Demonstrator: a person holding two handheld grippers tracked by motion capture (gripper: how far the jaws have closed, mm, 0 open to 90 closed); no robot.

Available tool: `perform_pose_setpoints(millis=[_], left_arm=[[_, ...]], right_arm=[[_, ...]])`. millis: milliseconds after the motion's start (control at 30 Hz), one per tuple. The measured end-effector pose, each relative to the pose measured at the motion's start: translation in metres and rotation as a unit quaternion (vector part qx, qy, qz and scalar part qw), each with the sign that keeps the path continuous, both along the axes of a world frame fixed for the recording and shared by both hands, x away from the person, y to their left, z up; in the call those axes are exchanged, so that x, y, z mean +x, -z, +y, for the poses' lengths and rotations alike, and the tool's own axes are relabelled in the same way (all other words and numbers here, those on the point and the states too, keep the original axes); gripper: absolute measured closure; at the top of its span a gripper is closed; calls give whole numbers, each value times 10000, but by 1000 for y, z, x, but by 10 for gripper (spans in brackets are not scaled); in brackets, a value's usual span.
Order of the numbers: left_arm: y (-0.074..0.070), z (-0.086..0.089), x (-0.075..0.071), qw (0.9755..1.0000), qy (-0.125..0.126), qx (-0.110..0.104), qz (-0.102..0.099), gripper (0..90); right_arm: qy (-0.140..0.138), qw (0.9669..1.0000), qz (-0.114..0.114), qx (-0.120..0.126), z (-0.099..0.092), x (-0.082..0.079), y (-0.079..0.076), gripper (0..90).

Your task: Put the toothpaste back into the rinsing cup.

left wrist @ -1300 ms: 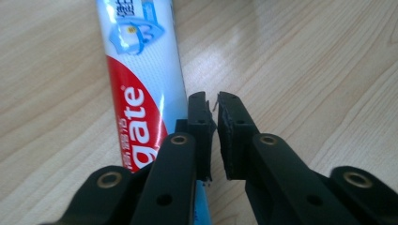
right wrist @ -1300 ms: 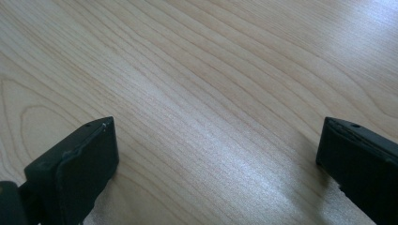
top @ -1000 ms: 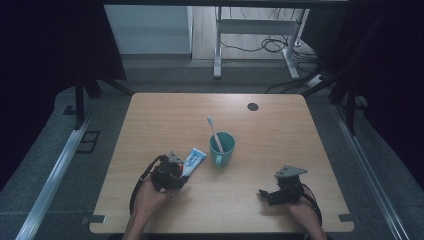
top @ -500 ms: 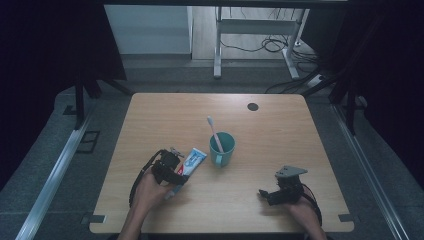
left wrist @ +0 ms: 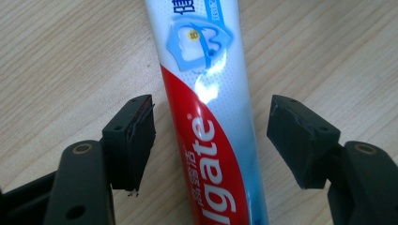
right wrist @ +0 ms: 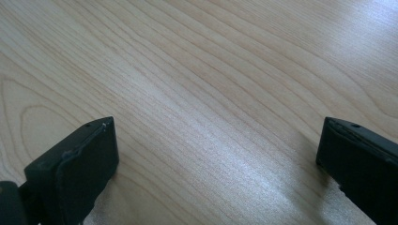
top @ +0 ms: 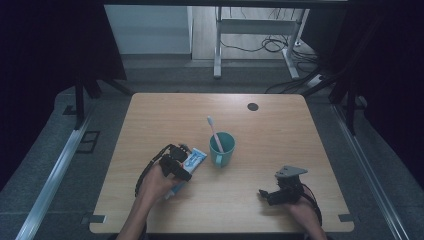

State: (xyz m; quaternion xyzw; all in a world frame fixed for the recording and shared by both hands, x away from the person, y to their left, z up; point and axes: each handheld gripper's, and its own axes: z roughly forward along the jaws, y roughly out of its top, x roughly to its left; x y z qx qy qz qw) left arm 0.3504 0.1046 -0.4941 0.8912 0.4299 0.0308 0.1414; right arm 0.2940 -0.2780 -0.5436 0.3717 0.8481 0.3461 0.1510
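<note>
- Pale wood-grain table (top: 280,125) carries everything; a small dark round spot (top: 253,106) sits toward its 1 o'clock corner.
- Left gripper (left wrist: 211,140) at about 8 o'clock hangs over the toothpaste tube (left wrist: 206,140), its fingers (left wrist: 133,140) apart, one on each side of the tube with a gap on both sides.
- The tube (top: 192,161) lies flat, its far end pointing toward 1 o'clock, near the teal cup (top: 222,148).
- The cup stands upright near the table's centre, a toothbrush (top: 214,132) leaning in it toward 11 o'clock.
- Right gripper (right wrist: 216,159) at about 5 o'clock rests low over bare wood, its fingers (right wrist: 75,168) spread wide.
</note>
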Motion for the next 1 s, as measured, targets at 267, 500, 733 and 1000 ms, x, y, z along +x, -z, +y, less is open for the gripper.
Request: perform_pose_setpoints(millis=[267, 500, 733, 1000], left_arm=[[0, -10, 14, 9989, -38, 328, 345, 342], [0, -17, 21, 9970, -32, 534, 565, 355], [2, -23, 27, 9935, -10, 821, 791, 382], [8, -29, 31, 9891, -45, 1014, 1067, 438]], right_arm=[[-1, 10000, -3, -2, 0, 0, 0, 0], [0, 10000, -2, -2, 0, 0, 0, 0], [0, 10000, -4, -2, 0, 0, 0, 0], [1, 10000, -3, -6, 0, 0, 0, 0]])
